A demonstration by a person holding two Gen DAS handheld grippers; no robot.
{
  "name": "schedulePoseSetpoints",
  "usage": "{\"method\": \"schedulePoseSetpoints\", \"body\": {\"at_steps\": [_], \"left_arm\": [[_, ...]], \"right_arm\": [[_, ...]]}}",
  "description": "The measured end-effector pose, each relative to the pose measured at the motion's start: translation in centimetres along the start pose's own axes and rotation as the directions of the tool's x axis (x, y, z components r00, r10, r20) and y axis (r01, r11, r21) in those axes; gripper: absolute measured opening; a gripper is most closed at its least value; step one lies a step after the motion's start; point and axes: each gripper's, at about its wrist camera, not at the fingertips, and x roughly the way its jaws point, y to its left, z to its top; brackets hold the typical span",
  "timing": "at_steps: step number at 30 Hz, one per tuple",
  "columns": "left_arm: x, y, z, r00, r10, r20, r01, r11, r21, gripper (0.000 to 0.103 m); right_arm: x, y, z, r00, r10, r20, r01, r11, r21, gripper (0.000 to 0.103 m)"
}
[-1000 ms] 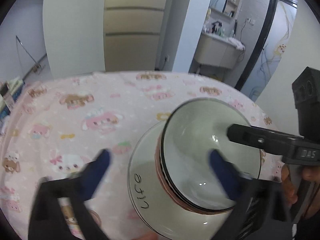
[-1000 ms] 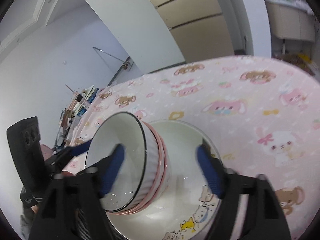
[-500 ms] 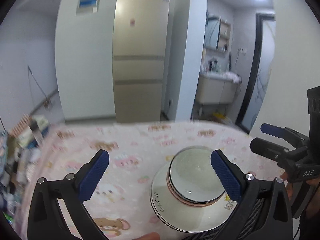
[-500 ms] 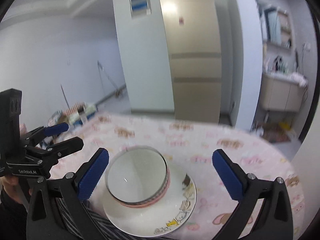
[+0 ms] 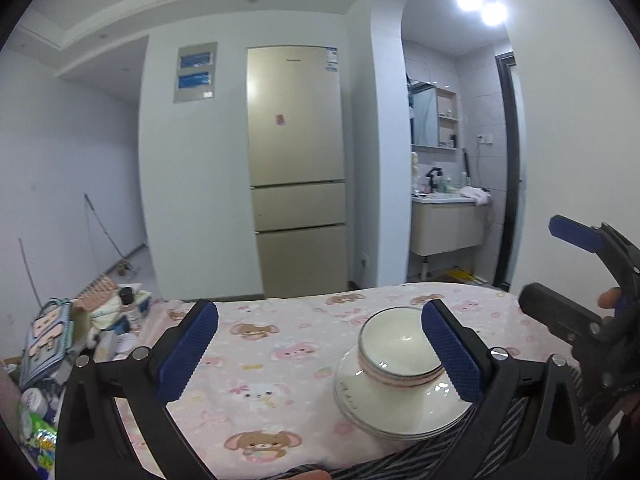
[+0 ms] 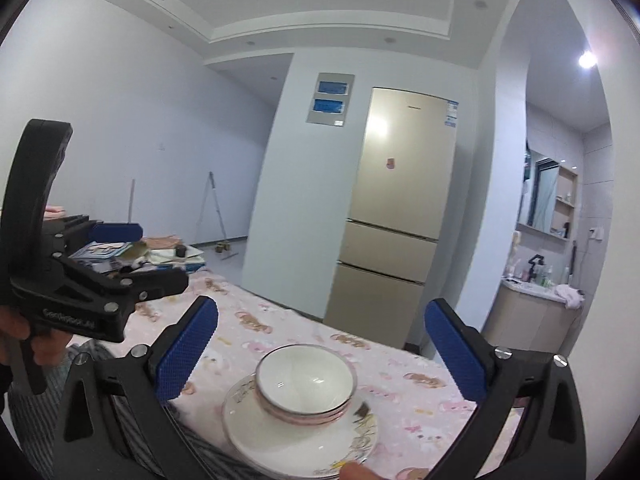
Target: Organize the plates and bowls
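Nested white bowls point(image 5: 400, 354) with pink bands sit on stacked white plates point(image 5: 384, 416) near the front edge of the pink cartoon tablecloth point(image 5: 272, 344). My left gripper point(image 5: 320, 352) is open, held back from and above the stack, with nothing between its blue pads. At the right of that view my right gripper point(image 5: 560, 272) shows side-on, open. In the right wrist view the bowls point(image 6: 306, 380) and plates point(image 6: 280, 444) lie below my open right gripper point(image 6: 320, 352), apart from it. The left gripper point(image 6: 148, 258) stands open at the left.
A gold fridge point(image 5: 296, 168) stands behind the table. Books, packets and small items point(image 5: 100, 320) crowd the table's left end. A bathroom vanity point(image 5: 448, 220) is beyond the archway on the right. Striped fabric point(image 6: 200, 452) lies at the near table edge.
Both grippers have drawn back and risen from the stack, tipping up to nearly level. The right gripper's jaws opened wider. The bowls and plates stayed put on the table.
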Motion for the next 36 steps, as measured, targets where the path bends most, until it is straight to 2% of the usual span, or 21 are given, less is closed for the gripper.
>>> {"method": "schedulePoseSetpoints", "body": {"at_steps": [7,10,17,21,26,31,36], "left_arm": [[-0.9,-0.4,-2.9,0.999,0.046,-0.004,-0.046,0.998,0.03,0.103],[-0.2,-0.4,-4.3,0.999,0.047,-0.014,-0.047,0.999,0.028,0.103],[2.6,-1.1,-7.0,0.998,0.004,-0.056,-0.002,0.999,0.045,0.103],[4.0,-1.5,-8.3,0.997,0.018,-0.072,-0.013,0.998,0.067,0.103],[5.5,-1.6,-10.0,0.994,0.0,-0.113,0.008,0.998,0.066,0.103],[6.6,-1.0,-11.0,0.989,-0.009,-0.15,0.015,0.999,0.041,0.103],[6.7,-0.8,-11.2,0.987,-0.034,-0.159,0.04,0.999,0.034,0.103]], "right_arm": [[-0.6,-0.7,-2.8,1.0,0.022,0.015,-0.024,0.993,0.115,0.103],[0.1,-1.3,-4.3,1.0,0.01,-0.021,-0.007,0.987,0.163,0.103],[0.9,-1.7,-7.6,0.997,-0.01,-0.081,0.022,0.989,0.147,0.103],[1.6,-2.0,-8.8,0.995,0.014,-0.101,0.002,0.987,0.161,0.103],[2.2,-2.0,-10.0,0.99,0.026,-0.142,-0.001,0.985,0.174,0.103],[2.9,-0.5,-10.5,0.982,0.014,-0.187,0.007,0.994,0.111,0.103],[3.0,0.5,-10.7,0.98,0.006,-0.199,0.007,0.998,0.069,0.103]]}}
